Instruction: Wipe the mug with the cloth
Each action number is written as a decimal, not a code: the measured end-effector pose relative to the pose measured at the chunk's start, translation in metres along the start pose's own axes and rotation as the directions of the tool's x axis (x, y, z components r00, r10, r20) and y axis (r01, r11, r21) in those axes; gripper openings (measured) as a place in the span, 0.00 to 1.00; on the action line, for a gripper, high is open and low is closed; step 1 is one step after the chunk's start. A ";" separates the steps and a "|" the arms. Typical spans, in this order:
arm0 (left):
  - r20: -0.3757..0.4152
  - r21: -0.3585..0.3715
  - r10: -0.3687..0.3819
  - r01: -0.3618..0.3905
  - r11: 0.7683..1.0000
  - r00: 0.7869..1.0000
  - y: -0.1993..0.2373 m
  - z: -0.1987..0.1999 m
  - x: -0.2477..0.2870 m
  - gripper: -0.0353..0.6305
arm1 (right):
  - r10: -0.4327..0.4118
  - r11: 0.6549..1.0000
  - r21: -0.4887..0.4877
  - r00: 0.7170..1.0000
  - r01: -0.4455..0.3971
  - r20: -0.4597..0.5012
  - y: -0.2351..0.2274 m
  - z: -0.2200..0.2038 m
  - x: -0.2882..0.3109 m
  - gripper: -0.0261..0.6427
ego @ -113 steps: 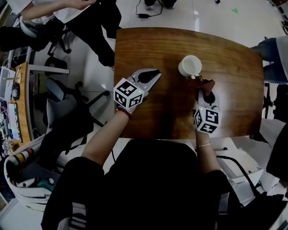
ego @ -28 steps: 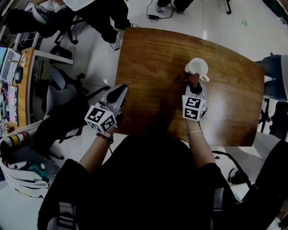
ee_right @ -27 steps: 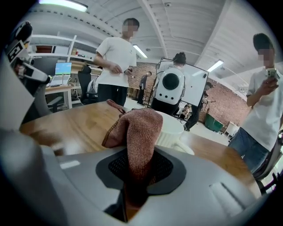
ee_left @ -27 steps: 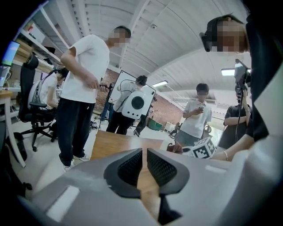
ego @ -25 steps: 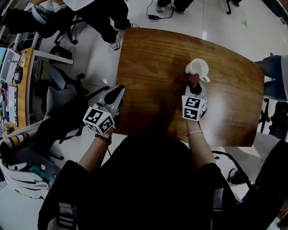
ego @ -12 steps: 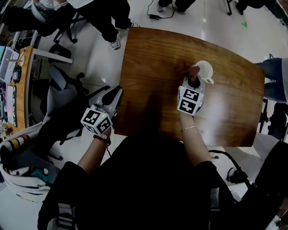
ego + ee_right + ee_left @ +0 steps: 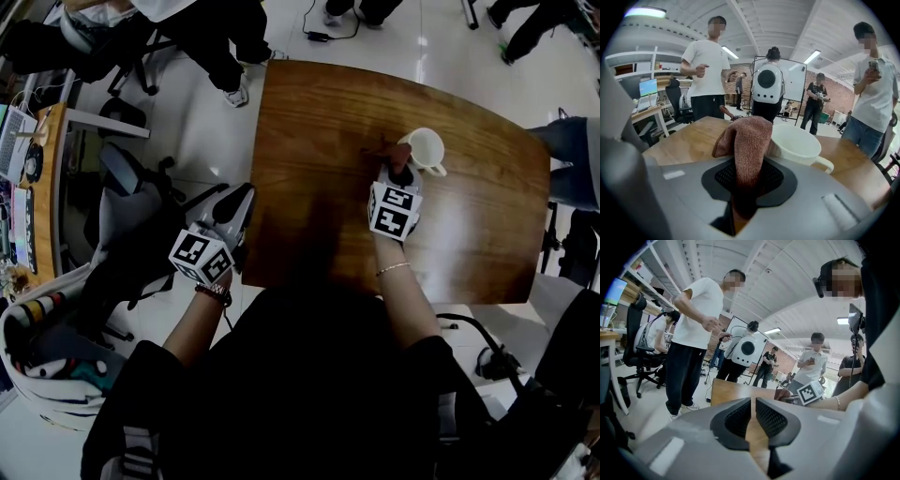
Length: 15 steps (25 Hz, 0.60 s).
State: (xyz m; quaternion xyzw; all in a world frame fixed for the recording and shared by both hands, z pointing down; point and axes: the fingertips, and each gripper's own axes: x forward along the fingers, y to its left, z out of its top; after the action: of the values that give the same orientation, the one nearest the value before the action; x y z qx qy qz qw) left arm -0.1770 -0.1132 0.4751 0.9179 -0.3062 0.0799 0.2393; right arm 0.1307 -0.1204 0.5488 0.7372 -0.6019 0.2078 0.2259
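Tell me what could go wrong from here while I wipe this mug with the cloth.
1. The mug stands loose on the table. The left gripper is shut, empty and away at the table's left edge, so nothing steadies the mug. A push from the cloth might slide or tip it.
2. The right gripper pinches only a fold of the cloth, which could pull out during rubbing.

In the right gripper view, the pinkish-brown terry cloth [image 7: 746,136] covers the left wall of the white ceramic mug [image 7: 799,143], and the grey right gripper [image 7: 746,171] hides the mug's base and lower wall.
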 end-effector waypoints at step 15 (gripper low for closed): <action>0.038 0.081 -0.109 0.105 0.991 0.993 -0.071 0.006 0.050 0.08 | 0.223 0.975 -0.057 0.950 -0.216 0.219 -0.019 0.021 -0.076 0.15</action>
State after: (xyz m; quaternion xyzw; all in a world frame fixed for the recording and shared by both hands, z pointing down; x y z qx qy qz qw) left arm -0.0947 -0.0931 0.4569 0.9433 -0.2581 0.0596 0.2001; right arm 0.1354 -0.0687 0.4866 0.6806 -0.7051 0.1374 0.1441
